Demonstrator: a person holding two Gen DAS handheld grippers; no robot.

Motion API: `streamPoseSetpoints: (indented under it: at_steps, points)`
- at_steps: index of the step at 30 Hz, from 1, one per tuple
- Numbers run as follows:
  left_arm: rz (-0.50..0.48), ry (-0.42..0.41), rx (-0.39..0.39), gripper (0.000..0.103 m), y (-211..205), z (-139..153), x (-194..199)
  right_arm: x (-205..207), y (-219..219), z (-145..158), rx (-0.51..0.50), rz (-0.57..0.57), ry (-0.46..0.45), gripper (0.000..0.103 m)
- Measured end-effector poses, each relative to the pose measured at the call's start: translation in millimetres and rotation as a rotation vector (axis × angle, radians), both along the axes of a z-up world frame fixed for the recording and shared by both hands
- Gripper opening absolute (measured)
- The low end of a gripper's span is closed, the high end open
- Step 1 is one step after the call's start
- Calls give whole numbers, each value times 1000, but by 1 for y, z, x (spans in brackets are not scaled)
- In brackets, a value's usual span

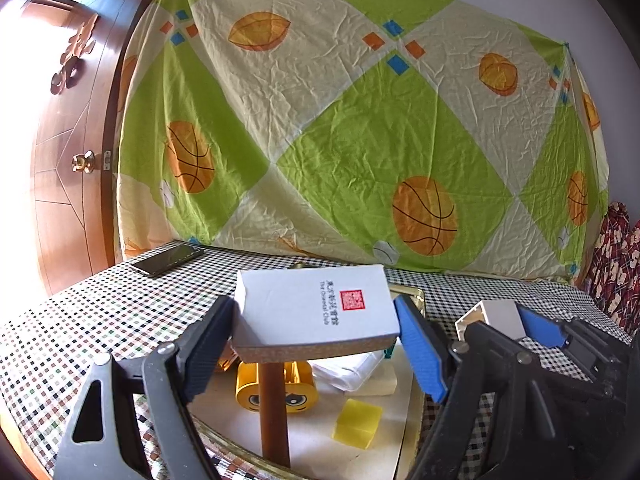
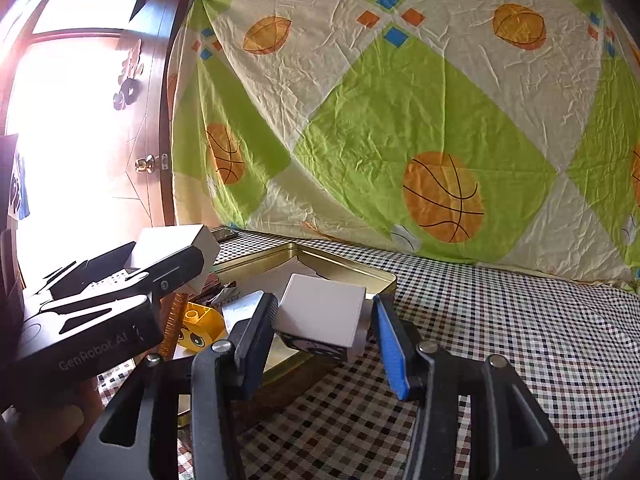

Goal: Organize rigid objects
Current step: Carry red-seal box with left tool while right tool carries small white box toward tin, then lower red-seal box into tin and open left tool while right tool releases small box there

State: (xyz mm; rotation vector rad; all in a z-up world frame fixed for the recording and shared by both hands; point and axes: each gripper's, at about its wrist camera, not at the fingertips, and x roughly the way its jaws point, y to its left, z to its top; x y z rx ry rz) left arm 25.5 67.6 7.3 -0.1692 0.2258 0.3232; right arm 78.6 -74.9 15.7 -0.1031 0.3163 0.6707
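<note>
A: The left gripper (image 1: 316, 344) has its fingers clamped on a white box (image 1: 320, 308) with a red seal, held above the gold tray (image 2: 344, 266). Its lower edge hangs clear over the tray's contents.

B: And the right gripper (image 2: 324, 332)?

A: Its fingers are pressed on either side of a small white block (image 2: 324, 320), which sits at the tray's near right rim, over the checked tabletop (image 2: 520, 320). It looks gripped, tilted a little.

B: What lies in the tray?

A: The left wrist view shows a yellow toy brick with a face (image 1: 276, 388), a translucent yellow cube (image 1: 358, 422), a brown wooden rod (image 1: 274, 412) standing upright in front of the brick, and white flat pieces (image 1: 352, 372) behind. The tray floor near the cube is bare.

B: Does the right wrist view add anything?

A: It shows the tray's far corner and right rim, and a wide stretch of tabletop to the right of the tray running to the hanging sheet (image 2: 400, 120) at the far edge. The cube does not show there.

B: And only in the left view?

A: A dark phone (image 1: 168, 260) near the tabletop's far left corner, well apart from the tray, by the wooden door (image 1: 68, 160).
</note>
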Motion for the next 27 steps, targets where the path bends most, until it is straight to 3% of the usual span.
streamPoseSetpoints:
  at_steps: [20,27]
  points:
    - [62,7,-24,82,35,-3,-9,-4,32,-2,-48,52,-3,51]
    - [62,45,-31,82,47,-4,-2,2,46,-3,-81,70,12,51]
